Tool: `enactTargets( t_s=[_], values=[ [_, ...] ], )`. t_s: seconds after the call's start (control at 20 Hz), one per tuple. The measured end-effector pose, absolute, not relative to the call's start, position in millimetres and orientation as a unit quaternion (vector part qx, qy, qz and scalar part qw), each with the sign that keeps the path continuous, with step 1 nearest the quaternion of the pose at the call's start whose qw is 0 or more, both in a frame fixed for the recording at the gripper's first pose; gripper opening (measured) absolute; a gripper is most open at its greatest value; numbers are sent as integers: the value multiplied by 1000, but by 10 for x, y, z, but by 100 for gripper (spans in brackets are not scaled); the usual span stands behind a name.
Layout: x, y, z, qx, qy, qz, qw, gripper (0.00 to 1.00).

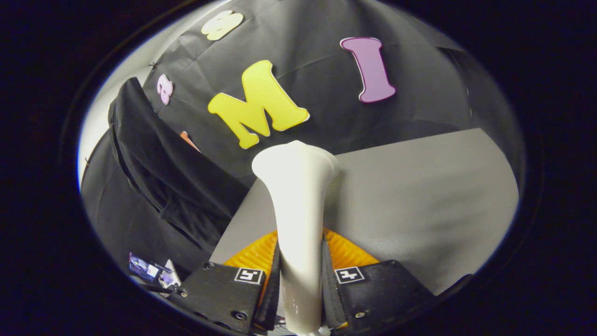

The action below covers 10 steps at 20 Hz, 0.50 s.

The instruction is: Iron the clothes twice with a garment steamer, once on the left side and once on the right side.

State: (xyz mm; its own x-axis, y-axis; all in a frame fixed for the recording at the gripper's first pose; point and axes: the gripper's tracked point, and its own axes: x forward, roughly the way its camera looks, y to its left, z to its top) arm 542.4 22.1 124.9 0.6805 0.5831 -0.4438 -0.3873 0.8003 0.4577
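A white garment steamer [297, 205] stands up between my fingers, its slim handle pinched by both of them and its flared head pointing away from me. My gripper [299, 266] is shut on that handle. A black garment [163, 172] hangs to the left of the steamer, against the booth wall, with its folds and a seam running down. The steamer head is apart from the cloth, a little to its right.
A grey table top [419, 200] spreads beyond and to the right of the fingers. The black booth wall [317, 74] rises behind it. A small cluttered object [151, 273] lies low at the left, beside the left finger.
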Motion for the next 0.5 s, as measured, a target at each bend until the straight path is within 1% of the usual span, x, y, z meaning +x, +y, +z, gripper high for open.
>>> enactTargets(
  t_s=[0.25,0.5],
  values=[
    [5072,244,1555,150,249,245,925,43],
    [4518,376,2000,148,190,220,945,42]
  ],
)
